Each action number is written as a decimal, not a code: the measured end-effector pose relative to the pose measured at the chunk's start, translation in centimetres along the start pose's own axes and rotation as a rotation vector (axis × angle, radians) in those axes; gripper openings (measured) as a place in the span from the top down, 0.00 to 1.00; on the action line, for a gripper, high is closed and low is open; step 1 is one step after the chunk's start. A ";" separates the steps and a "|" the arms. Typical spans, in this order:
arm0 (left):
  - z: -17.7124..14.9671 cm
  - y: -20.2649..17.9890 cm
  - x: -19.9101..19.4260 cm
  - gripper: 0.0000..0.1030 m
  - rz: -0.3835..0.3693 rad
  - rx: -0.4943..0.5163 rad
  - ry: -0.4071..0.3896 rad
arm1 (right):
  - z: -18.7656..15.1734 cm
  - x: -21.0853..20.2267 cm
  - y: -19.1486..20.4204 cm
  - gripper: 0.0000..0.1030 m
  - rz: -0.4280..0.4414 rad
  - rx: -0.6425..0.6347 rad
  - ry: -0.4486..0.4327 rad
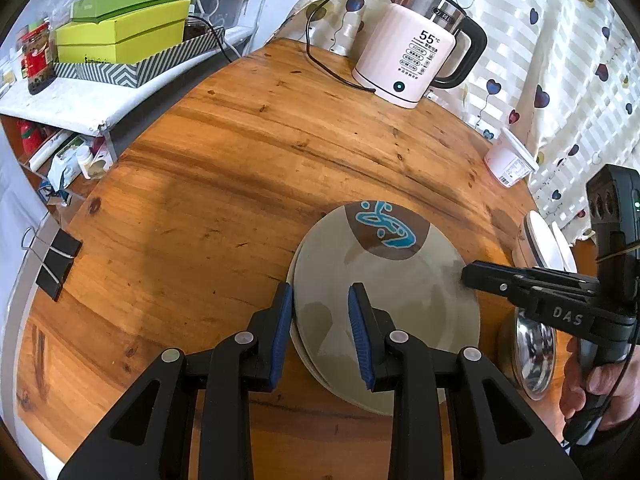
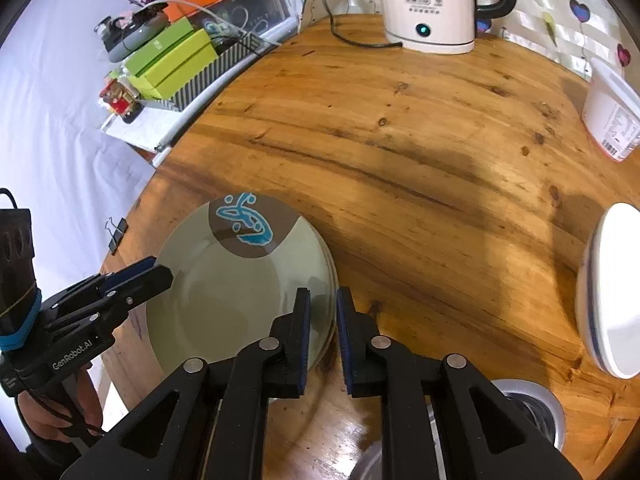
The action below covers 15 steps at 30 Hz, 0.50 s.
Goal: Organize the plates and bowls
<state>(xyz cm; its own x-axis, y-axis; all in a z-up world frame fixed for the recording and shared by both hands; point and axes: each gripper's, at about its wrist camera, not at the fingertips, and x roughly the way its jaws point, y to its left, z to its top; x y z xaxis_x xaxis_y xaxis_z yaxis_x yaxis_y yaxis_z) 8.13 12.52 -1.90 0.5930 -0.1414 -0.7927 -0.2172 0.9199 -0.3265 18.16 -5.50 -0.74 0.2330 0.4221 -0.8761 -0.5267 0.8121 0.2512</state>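
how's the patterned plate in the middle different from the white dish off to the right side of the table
The patterned plate is grey-green with a brown patch and a blue design; the white dish is plain white with a thin dark line near its edge. The plate sits on another plate with both hand-held grippers at its rim; the dish has no gripper at it. The plate shows whole; the dish is cut off by the frame. Both rest on the wooden table.

Both cameras sat close above the grey plate (image 1: 384, 280) (image 2: 240, 292), looking steeply down: one from its left edge, one from its right. Both showed the kettle (image 1: 412, 52) (image 2: 432, 4) beyond it.
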 end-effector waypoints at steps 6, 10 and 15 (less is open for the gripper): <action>-0.5 -1.0 -2.6 0.71 -0.008 0.025 -0.079 | -1.8 -4.3 -0.7 0.62 0.005 0.016 -0.112; -1.2 -2.9 -4.6 0.71 -0.050 0.075 -0.133 | -4.3 -7.4 -1.8 0.61 0.006 0.053 -0.185; -2.5 -5.6 -5.4 0.71 -0.114 0.139 -0.132 | -8.4 -11.0 -4.2 0.61 -0.009 0.135 -0.266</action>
<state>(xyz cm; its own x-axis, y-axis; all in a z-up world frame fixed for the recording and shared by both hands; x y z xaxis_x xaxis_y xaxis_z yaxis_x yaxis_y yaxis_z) 4.24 7.20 2.94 0.7058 -0.2070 -0.6775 -0.0394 0.9434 -0.3293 10.99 -16.96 4.39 0.4525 0.4913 -0.7442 -0.4143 0.8548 0.3124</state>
